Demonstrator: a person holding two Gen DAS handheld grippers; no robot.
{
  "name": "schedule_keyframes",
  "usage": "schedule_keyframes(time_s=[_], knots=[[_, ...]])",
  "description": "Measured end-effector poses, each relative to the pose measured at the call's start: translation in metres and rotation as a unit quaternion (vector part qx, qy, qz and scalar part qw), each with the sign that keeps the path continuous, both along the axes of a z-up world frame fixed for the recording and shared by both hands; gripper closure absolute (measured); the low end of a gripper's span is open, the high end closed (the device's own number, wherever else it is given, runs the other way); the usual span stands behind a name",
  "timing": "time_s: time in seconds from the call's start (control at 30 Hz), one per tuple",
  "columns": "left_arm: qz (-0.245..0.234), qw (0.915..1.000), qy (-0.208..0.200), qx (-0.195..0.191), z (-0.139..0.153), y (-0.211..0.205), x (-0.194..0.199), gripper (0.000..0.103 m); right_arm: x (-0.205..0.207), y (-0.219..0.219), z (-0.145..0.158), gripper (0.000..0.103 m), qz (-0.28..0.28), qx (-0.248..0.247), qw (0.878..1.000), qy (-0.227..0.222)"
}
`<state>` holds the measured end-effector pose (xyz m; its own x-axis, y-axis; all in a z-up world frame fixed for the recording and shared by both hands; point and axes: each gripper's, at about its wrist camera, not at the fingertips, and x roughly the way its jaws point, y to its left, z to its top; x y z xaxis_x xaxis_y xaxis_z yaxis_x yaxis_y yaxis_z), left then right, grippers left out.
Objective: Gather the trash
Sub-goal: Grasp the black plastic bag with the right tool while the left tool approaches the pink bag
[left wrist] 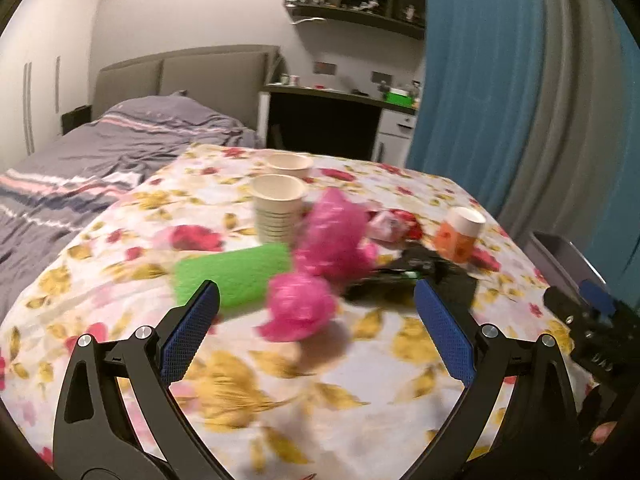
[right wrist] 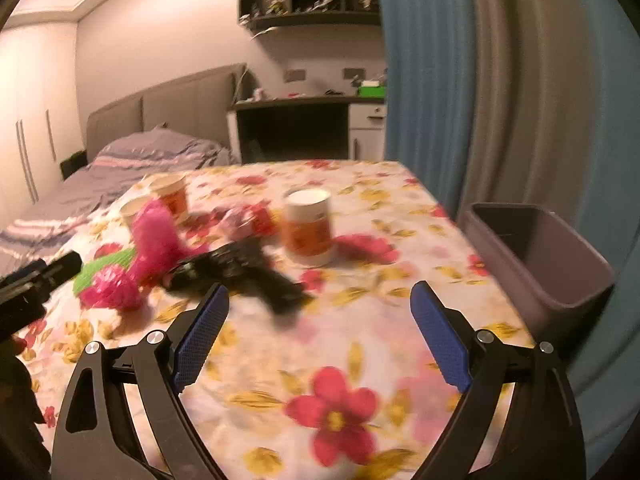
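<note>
Trash lies on a floral tablecloth [left wrist: 280, 380]. A small crumpled pink bag [left wrist: 298, 306] lies just beyond my open, empty left gripper [left wrist: 316, 300]. Behind it are a larger pink bag [left wrist: 334, 236], a green mesh roll [left wrist: 236, 274], a black wrapper [left wrist: 404, 276], a red-white wrapper [left wrist: 394, 226], white paper cups [left wrist: 278, 210] and an orange-white cup [left wrist: 460, 236]. My right gripper [right wrist: 320, 304] is open and empty, hovering near the black wrapper [right wrist: 244, 272], with the orange cup [right wrist: 308, 228] and the pink bags [right wrist: 152, 240] beyond.
A grey bin [right wrist: 536, 256] stands at the table's right edge; it also shows in the left wrist view [left wrist: 560, 256]. A bed [left wrist: 100, 152] is to the left, a desk [left wrist: 336, 120] behind, blue and grey curtains [left wrist: 500, 80] to the right.
</note>
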<state>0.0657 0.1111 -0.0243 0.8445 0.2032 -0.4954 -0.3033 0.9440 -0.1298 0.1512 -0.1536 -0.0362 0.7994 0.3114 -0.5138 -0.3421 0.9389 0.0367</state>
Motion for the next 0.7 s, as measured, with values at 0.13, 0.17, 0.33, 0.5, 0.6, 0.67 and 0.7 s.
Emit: schedule_keyframes(time_s=[0.13, 0.17, 0.33, 0.5, 0.6, 0.67, 0.7], knots=[[0.019, 0.9998, -0.003, -0.01, -0.001, 0.022, -0.013, 0.007, 0.005, 0.023, -0.008, 0.015, 0.01, -0.019, 1.0, 0.005], [0.022, 0.9997, -0.004, -0.012, -0.002, 0.026, -0.014, 0.007, 0.006, 0.026, -0.01, 0.019, 0.012, -0.022, 1.0, 0.009], [0.02, 0.9997, -0.002, -0.016, -0.005, 0.036, -0.016, 0.007, 0.022, 0.043, -0.021, 0.026, 0.019, -0.033, 0.999, 0.034], [0.009, 0.9996, 0.006, -0.024, -0.011, 0.038, -0.012, 0.007, 0.037, 0.058, -0.03, 0.045, 0.03, -0.036, 0.997, 0.055], [0.0, 0.9995, 0.012, -0.03, -0.014, 0.038, -0.007, 0.007, 0.045, 0.066, -0.036, 0.058, 0.036, -0.041, 0.996, 0.067], [-0.004, 0.9994, 0.016, -0.03, -0.017, 0.037, -0.002, 0.007, 0.048, 0.069, -0.038, 0.071, 0.04, -0.04, 0.996, 0.073], [-0.006, 0.9993, 0.019, -0.031, -0.018, 0.037, -0.001, 0.007, 0.05, 0.07, -0.04, 0.077, 0.044, -0.04, 0.995, 0.077]])
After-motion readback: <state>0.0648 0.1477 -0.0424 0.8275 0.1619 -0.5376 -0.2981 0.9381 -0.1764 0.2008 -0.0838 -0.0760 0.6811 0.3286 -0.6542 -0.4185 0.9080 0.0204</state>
